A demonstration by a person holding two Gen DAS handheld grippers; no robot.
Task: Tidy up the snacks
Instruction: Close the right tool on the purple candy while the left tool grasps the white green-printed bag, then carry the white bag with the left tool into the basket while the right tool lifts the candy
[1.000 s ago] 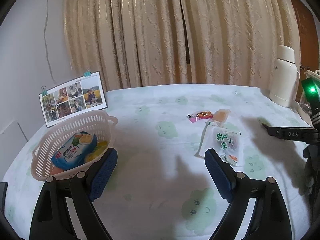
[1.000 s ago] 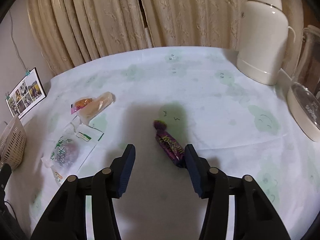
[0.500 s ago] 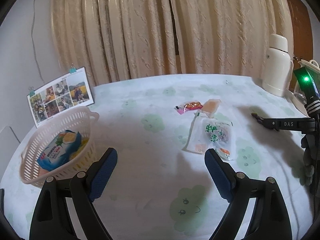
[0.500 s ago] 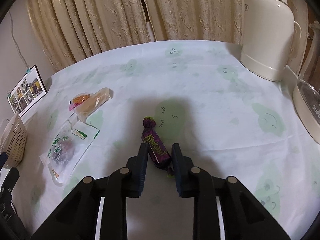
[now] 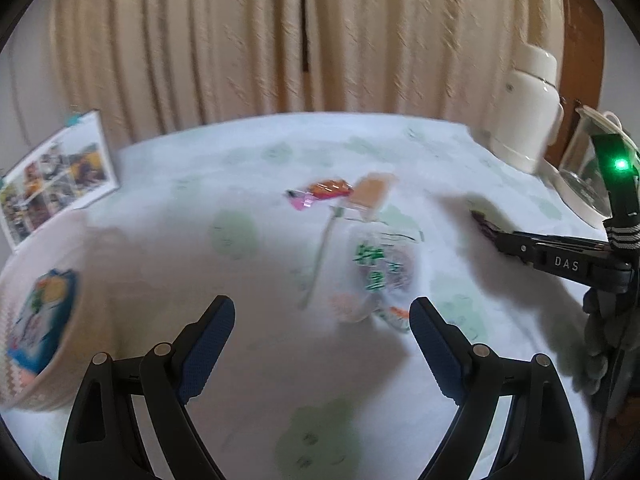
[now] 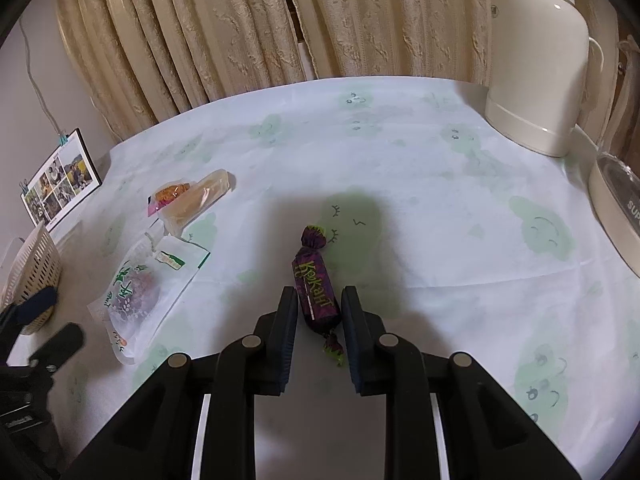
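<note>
At the far left, a white basket [image 5: 60,364] sits on the desk [image 5: 280,364]. A blue snack pack [image 5: 36,320] lies inside it. Behind the basket, a photo card [image 6: 60,180] stands up near the wall.

The left tongs [image 5: 322,320] are spread wide apart, with nothing between the blue pads [image 5: 208,344]. They hang above the desk, and the left view is blurry.

Next comes a clear bag with green writing [image 6: 140,284], lying flat on the cloth. Just behind it lie a small orange and pink snack [image 6: 170,196] and a pale long snack [image 6: 200,200]. These two touch each other.

In the middle is a purple candy [image 6: 316,288] with twisted ends. The right tongs [image 6: 320,308] are clenched on it, with one black pad on each side of the wrapper. The front twist of the candy pokes out past the tips. I cannot tell if the candy sits on the desk or is off it.

To the right, well away from the snacks, a big cream jug [image 6: 540,72] stands upright by the curtain [image 6: 240,32]. A clear lid [image 6: 620,184] shows at the right edge.
</note>
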